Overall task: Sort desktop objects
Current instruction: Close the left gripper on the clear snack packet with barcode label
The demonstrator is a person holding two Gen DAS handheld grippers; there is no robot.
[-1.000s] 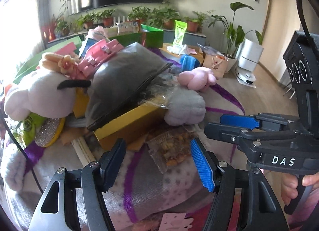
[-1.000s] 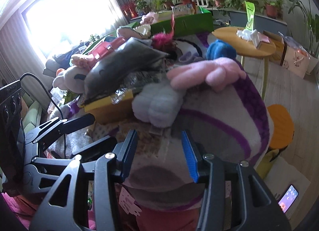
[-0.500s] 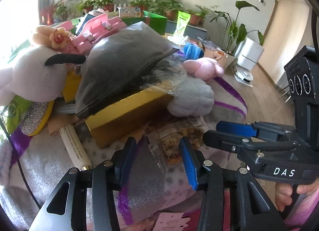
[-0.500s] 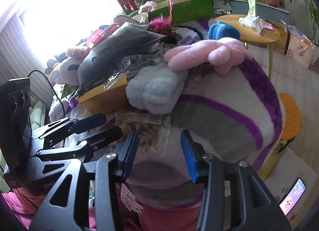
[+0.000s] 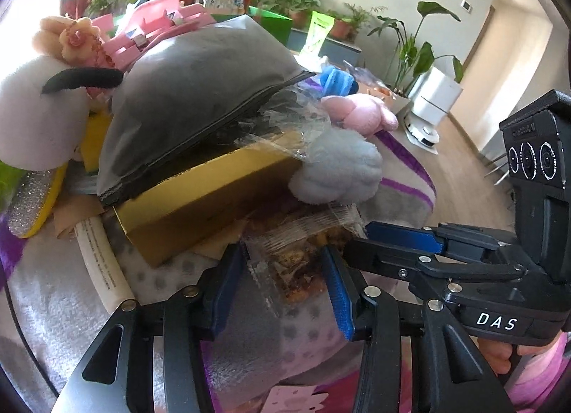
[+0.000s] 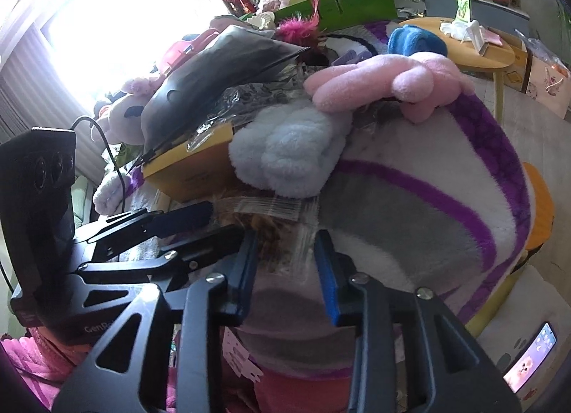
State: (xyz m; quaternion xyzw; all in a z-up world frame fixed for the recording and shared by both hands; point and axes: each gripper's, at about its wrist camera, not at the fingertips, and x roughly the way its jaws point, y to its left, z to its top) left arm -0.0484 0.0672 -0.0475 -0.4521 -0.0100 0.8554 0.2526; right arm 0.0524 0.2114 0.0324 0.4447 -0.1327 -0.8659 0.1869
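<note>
Two grippers met over one clear snack packet [image 5: 296, 263], a crinkled transparent bag showing brown and orange bits inside, with a ribbed sealed strip along its far edge. It lay flat on the grey and purple blanket [image 5: 399, 177]. The left gripper [image 5: 282, 288] stood partly open, its blue-padded fingers on either side of the packet's near end; the pads sat close to the film, but whether they pressed it could not be told. In the right wrist view, the right gripper [image 6: 285, 266] also stood partly open, its fingers flanking the packet [image 6: 274, 231] from the other side, and contact there was equally unclear. Just beyond both grippers, touching the packet's far edge, sat a pale blue plush [image 5: 339, 170], and left of that a yellow box [image 5: 200, 199] under a dark grey zip pouch [image 5: 192, 99]. A pink plush [image 6: 385, 85] lay farther off, past the blue one. Left of the left gripper rested a white tube [image 5: 103, 263].
</note>
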